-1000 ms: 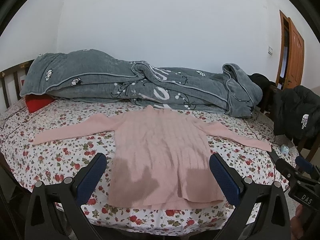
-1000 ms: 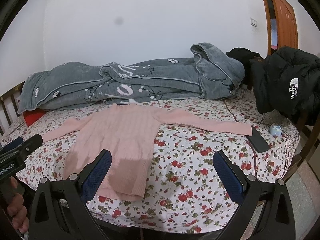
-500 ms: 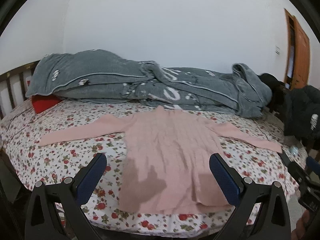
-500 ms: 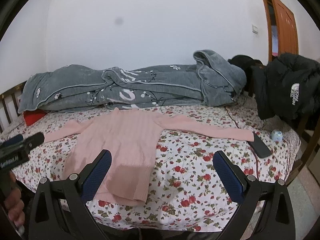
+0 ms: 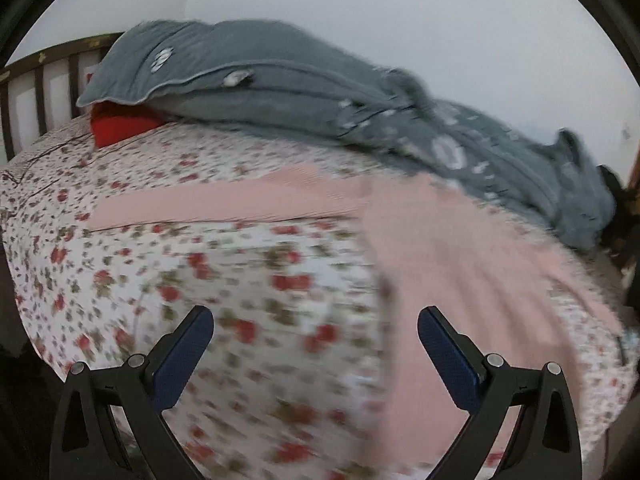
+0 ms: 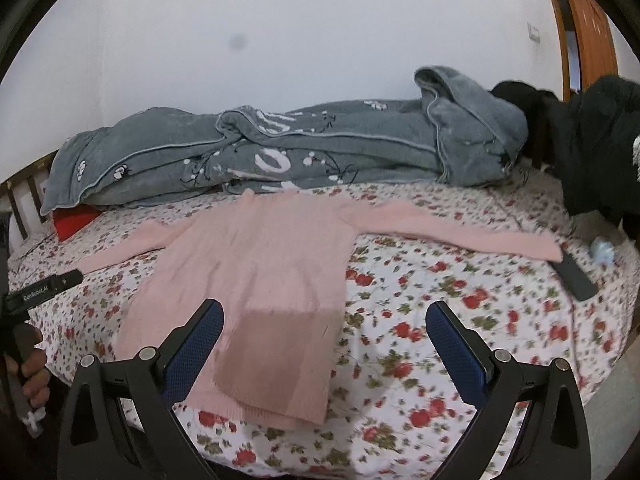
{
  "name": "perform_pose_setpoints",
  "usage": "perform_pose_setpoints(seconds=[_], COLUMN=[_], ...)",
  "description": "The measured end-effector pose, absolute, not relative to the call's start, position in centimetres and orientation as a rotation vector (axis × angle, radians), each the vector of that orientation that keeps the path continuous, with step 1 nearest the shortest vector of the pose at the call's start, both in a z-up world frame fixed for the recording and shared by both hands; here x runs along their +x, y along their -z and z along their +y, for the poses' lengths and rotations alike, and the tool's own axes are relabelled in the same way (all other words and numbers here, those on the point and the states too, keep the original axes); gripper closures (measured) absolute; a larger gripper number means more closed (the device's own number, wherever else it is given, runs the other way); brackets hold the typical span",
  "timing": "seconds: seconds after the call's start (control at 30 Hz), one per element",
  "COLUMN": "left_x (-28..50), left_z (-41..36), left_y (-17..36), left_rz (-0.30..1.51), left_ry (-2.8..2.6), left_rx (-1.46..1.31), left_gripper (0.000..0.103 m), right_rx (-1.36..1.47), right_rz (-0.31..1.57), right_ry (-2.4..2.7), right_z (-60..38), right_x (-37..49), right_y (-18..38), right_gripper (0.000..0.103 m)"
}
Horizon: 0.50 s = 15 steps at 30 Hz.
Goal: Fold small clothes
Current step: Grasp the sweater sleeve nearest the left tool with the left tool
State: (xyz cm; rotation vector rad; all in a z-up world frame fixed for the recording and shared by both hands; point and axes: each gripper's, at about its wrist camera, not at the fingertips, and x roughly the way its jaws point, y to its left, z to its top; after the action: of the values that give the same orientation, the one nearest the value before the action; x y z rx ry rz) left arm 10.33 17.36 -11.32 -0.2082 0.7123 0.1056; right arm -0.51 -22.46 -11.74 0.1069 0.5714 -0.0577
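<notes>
A pink knit sweater (image 6: 264, 264) lies flat on the floral bed sheet (image 6: 440, 320), both sleeves stretched out sideways. In the blurred left wrist view its body (image 5: 460, 280) fills the right side and its left sleeve (image 5: 224, 200) runs toward the left. My left gripper (image 5: 314, 340) hangs open over the bare sheet left of the sweater body, nothing between its fingers. My right gripper (image 6: 324, 332) is open above the sweater's lower right hem, empty. The left gripper (image 6: 48, 286) also shows at the far left edge, held by a hand (image 6: 32, 368).
A rumpled grey blanket (image 6: 320, 144) lies along the back of the bed by the wall. A red pillow (image 5: 120, 126) peeks out under it near the wooden headboard (image 5: 36, 80). A black phone (image 6: 574, 276) and a black jacket (image 6: 600, 148) are at the right. An orange door (image 6: 588, 32) stands beyond.
My left gripper has swung left and closer to the bed, so the sweater's left sleeve and the sheet now sit ahead of it. The right gripper edged slightly nearer. Both stayed open.
</notes>
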Motion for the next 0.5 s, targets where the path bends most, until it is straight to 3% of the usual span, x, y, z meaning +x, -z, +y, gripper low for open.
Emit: perform_pose_setpoints(seconds=[0.33,0.5], left_x=[15.7,18.2], left_z=[30.2,36.0], left_y=[16.1,18.0], left_rz=[0.721,0.726], left_ry=[-0.227,-0.292], left_rx=[-0.393,-0.537], left_gripper=[0.005,0.015], right_rx=[0.101,0.074], right_rz=[0.598,0.627], right_ry=[0.016,0.029], right_z=[-20.8,-20.5], right_x=[3.7,6.3], right_y=[15.6,16.6], right_gripper=[0.005,0.005])
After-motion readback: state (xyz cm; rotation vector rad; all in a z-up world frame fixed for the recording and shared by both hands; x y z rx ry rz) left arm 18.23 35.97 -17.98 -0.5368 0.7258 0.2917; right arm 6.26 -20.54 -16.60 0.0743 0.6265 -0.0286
